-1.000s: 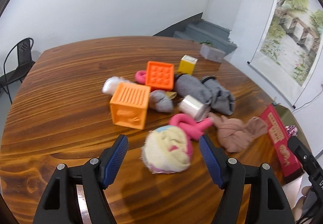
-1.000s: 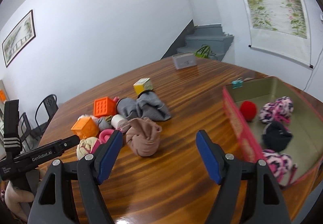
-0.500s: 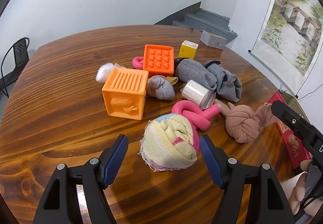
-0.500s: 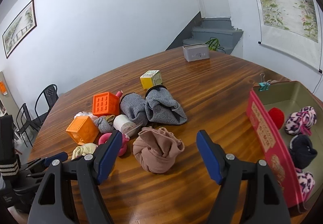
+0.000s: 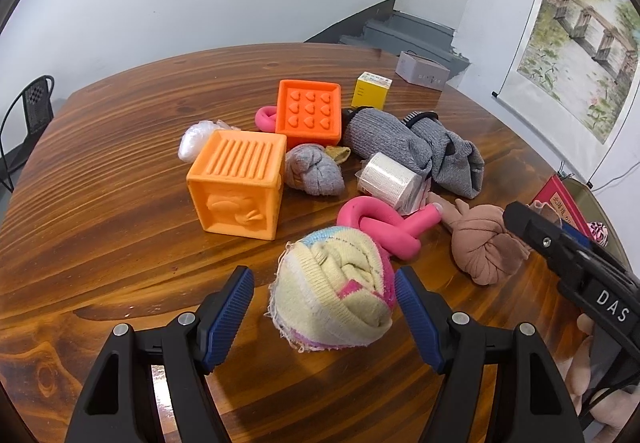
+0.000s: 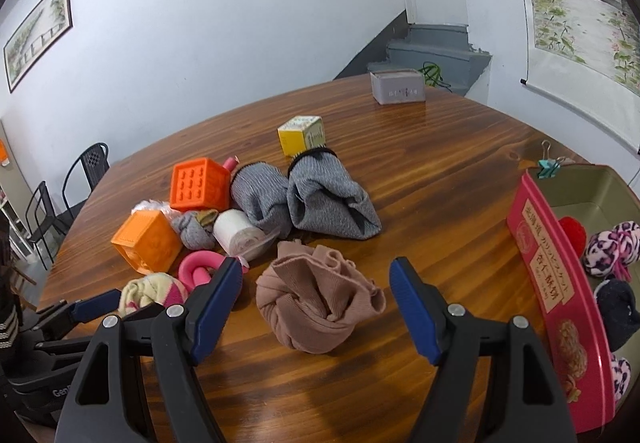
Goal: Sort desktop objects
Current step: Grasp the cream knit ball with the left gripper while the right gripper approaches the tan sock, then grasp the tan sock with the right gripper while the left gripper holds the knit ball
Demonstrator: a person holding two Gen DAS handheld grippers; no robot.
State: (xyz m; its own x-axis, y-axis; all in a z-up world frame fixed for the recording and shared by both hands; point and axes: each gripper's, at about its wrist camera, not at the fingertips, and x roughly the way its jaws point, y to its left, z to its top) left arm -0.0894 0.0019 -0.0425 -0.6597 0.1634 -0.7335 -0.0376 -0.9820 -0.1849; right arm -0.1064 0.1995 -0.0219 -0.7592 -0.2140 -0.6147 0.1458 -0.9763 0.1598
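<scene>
Yellow sock ball (image 5: pixel 334 291) betw. spread L gripper (image 5: pixel 324 307) jaws.

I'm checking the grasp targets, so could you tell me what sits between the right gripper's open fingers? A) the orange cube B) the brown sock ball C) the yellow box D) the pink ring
B: the brown sock ball lies on the table between the right gripper's open fingers, untouched.

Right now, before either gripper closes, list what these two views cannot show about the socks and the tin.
- Red tin: the right wrist view's edge cuts off its far right side; the left wrist view shows only a corner behind the right gripper.
- Pink loop toy: partly hidden behind the striped sock ball in the left wrist view.
- Tin lettering: too small to read.
- Dark sock in the tin: shape unclear.
</scene>
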